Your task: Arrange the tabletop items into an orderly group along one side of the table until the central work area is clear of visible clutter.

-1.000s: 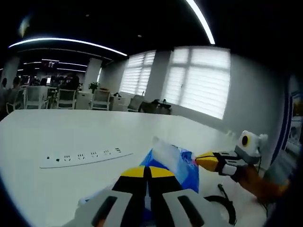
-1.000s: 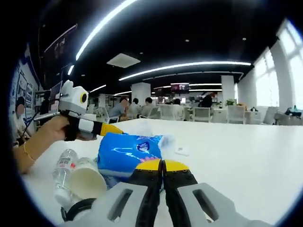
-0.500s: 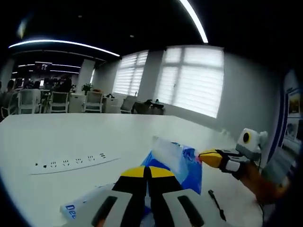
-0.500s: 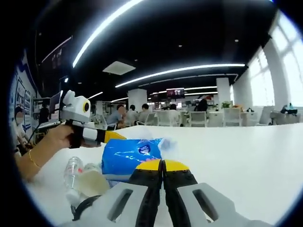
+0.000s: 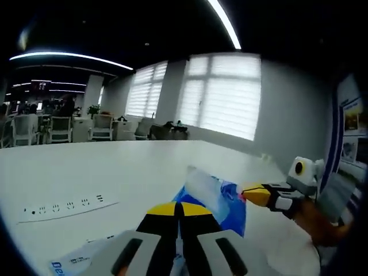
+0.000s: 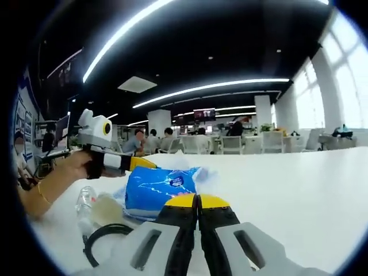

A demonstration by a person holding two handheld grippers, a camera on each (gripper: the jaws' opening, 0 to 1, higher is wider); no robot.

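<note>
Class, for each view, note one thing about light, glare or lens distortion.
Left gripper view: the blinded windows blow out white, and the white power strip bows with the fisheye. Right gripper view: the ceiling light strips curve into arcs, and the blue plastic tissue pack carries a soft sheen.

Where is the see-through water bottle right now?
In the right gripper view, the water bottle lies on the white table at the lower left. It sits beside a paper cup, left of the blue packet and above a black cable.
</note>
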